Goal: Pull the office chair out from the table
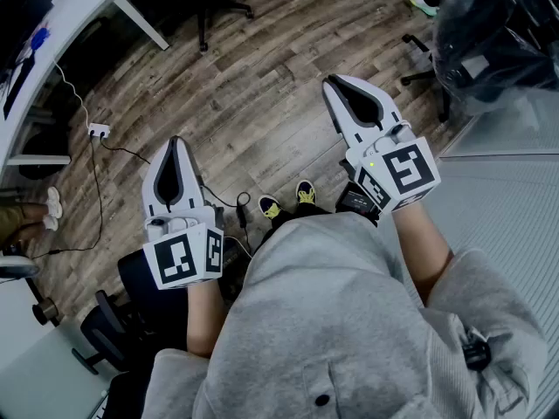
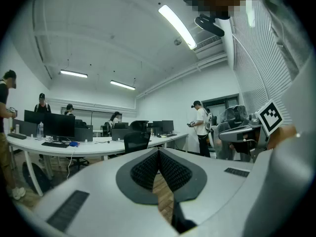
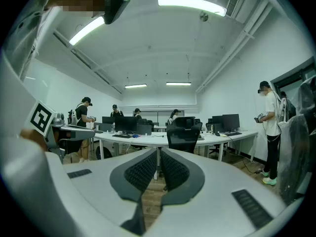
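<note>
While raised above the floor [image 1: 262,103], left tool [image 1: 177,141] and right tool [image 1: 331,83] sit clenched, empty.

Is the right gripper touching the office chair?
Apart. The right gripper view shows the office chair at the table, far beyond the shut right gripper.

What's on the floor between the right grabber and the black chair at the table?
Just bare wooden floor, as far as the right gripper view shows: nothing stands between the shut right gripper and the office chair at the white table.
</note>
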Demonstrator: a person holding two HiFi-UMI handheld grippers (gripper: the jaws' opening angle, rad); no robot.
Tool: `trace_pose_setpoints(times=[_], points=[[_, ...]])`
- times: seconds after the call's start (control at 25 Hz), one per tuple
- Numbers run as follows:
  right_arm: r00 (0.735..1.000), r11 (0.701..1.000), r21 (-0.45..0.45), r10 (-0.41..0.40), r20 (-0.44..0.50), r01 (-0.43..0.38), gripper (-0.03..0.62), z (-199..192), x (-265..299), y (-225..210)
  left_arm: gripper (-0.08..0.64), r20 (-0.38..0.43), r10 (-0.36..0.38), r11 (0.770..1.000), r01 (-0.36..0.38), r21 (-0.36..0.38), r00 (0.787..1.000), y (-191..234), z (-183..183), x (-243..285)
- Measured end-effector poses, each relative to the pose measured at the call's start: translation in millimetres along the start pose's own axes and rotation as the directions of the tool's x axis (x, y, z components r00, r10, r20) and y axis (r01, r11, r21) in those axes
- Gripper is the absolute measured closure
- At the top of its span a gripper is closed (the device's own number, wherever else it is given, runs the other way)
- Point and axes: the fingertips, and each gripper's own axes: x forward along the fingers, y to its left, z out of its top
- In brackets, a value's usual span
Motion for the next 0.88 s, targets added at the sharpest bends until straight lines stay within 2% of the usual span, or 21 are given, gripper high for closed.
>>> trace_pose_setpoints(times=[0.32, 0.88], points=[[1.0, 1.0, 0.016, -0.017, 0.012, 0.017, 0.548, 6.4, -7.5, 23.9, 0.548, 0.013, -0.013, 1.0, 0.013, 0.004, 1.0, 11.2, 2.6, -23.8], [0.999, 1.0, -0.022, -0.001, 0.037, 0.002, 0.548, 18.1, 13.8, 73.4, 0.548, 0.048, -0.031, 0.999, 0.031, -0.013, 0.998, 49.6, 2.7, -43.5]])
